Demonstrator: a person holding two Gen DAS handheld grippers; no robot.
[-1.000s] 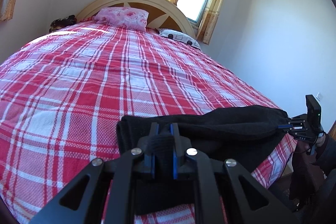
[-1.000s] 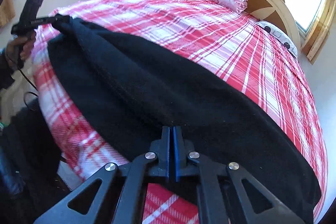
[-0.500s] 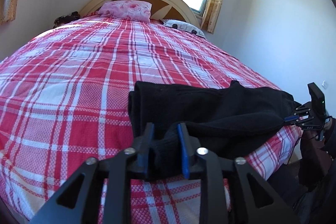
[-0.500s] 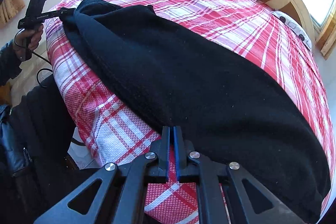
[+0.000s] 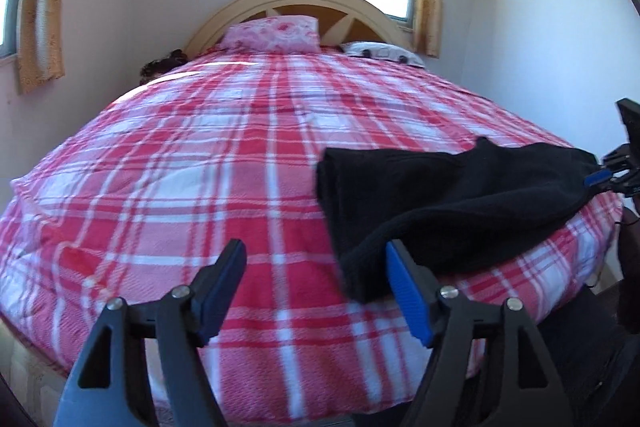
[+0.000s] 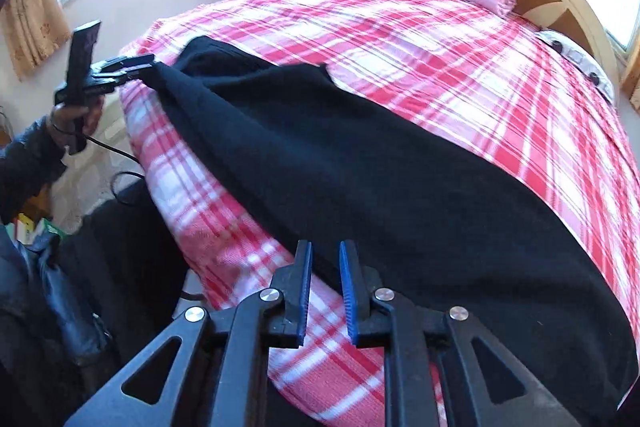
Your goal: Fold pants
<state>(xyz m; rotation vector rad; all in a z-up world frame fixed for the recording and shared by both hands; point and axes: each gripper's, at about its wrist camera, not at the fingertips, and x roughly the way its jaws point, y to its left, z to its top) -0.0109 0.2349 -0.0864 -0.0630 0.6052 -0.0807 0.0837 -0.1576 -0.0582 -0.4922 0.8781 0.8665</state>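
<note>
On the bed (image 5: 200, 167), both hand-held grippers angle down, released pants (image 5: 460, 187).

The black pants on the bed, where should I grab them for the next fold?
Grip the black pants at the thick folded end nearest the open left gripper, coming in from the bed's edge; that end overhangs slightly and bunches up, probably giving the jaws purchase.

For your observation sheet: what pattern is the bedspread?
Red, pink and white plaid bedspread, clearest in left wrist view.
</note>
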